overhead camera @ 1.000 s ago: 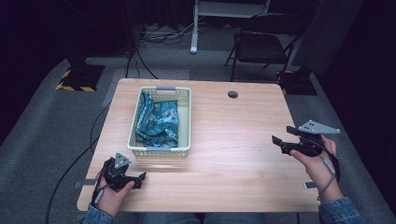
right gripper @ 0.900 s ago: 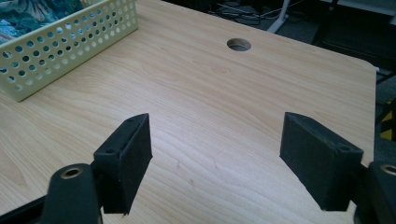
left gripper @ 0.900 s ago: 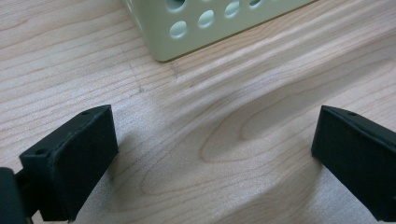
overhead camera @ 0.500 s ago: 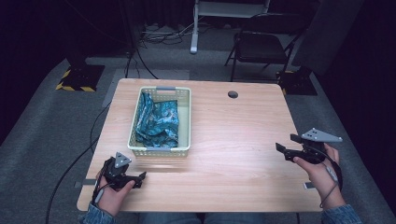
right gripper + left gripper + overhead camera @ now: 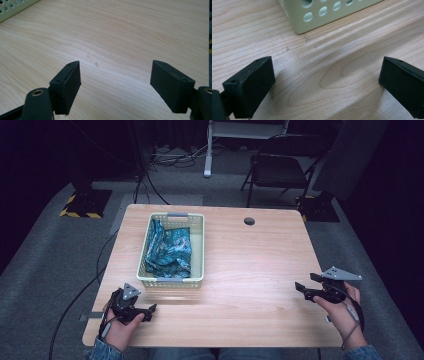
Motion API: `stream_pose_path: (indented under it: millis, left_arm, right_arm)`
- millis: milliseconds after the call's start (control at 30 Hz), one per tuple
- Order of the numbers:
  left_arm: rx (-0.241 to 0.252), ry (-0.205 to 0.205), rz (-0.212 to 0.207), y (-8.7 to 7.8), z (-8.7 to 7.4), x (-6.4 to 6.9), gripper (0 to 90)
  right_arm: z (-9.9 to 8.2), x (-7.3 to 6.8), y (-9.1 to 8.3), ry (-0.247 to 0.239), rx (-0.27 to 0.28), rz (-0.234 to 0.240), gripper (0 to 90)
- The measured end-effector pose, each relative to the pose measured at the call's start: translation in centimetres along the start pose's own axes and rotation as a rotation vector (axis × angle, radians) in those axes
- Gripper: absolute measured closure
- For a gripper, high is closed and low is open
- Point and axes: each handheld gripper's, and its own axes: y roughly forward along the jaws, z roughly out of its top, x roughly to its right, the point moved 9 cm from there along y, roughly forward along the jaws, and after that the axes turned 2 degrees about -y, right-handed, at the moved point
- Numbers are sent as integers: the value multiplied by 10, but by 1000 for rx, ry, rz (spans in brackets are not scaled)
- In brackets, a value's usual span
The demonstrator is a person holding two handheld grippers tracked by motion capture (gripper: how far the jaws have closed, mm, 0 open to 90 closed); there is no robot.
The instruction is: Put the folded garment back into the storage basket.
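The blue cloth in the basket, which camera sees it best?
The high view: it looks down into the basket and shows the crumpled blue cloth lying inside. The left gripper view catches just a holed basket corner, the right gripper view a strip of basket wall; neither shows any cloth.

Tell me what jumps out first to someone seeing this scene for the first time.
A pale basket at the table's far left draws the eye, with crumpled teal cloth lying in it. Near the front left corner the left gripper sits close to the basket, jaws open on nothing. Near the right edge the right gripper hovers over bare wood, also open.
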Motion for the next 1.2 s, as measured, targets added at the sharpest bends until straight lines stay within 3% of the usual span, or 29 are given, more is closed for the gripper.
stream_pose_path:
  millis: [1200]
  left_arm:
    - [0, 0, 0, 0, 0, 0, 5]
  right_arm:
    - [-55, -5, 24, -10, -112, -2, 234]
